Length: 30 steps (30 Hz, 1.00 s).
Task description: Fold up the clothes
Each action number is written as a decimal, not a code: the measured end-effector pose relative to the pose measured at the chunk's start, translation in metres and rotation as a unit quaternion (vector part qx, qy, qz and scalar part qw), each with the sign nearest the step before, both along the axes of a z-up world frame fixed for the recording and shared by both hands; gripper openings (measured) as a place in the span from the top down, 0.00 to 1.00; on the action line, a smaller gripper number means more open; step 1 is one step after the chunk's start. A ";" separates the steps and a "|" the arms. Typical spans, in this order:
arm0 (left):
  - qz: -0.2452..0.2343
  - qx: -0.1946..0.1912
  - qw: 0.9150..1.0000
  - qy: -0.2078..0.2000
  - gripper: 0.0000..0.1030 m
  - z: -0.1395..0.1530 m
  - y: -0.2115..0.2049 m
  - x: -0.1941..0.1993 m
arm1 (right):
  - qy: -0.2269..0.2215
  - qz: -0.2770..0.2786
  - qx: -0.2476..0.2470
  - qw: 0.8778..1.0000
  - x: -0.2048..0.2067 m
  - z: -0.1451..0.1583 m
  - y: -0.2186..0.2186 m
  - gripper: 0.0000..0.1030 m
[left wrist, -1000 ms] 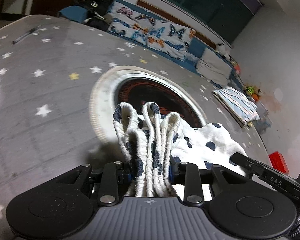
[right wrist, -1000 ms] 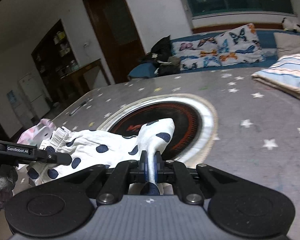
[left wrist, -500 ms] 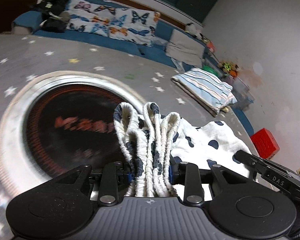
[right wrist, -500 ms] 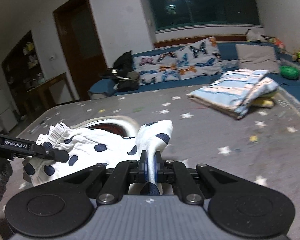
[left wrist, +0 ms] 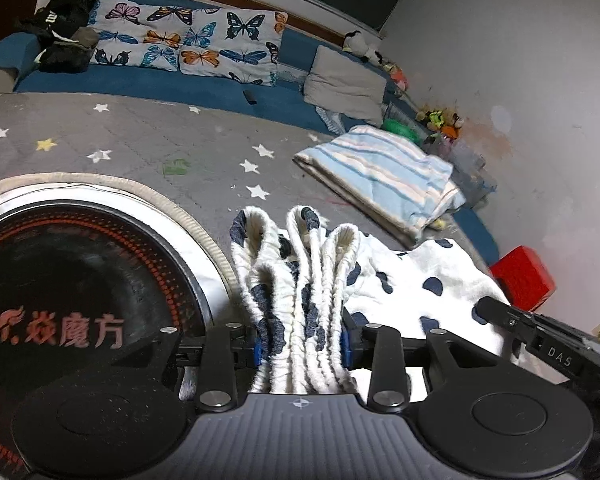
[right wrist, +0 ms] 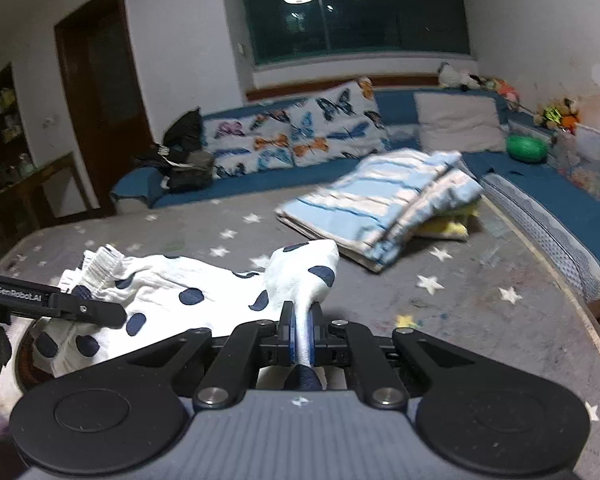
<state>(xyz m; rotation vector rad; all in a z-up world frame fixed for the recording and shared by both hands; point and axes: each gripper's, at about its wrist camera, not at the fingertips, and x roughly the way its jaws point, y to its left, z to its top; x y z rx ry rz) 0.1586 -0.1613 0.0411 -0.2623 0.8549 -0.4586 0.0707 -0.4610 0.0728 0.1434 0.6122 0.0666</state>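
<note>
Your left gripper pinches the polka-dot garment at its gathered waistband, your right gripper pinches the opposite end, cloth spanning between them.

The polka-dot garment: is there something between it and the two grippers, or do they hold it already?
Nothing stands between. The left gripper is shut on the bunched ribbed waistband of the polka-dot garment, and the right gripper is shut on another edge of it.
</note>
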 end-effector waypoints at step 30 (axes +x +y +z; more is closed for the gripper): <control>-0.092 0.046 0.993 -0.050 0.77 0.001 -0.050 0.038 | 0.056 0.045 -0.012 0.997 0.084 -0.030 0.014 0.78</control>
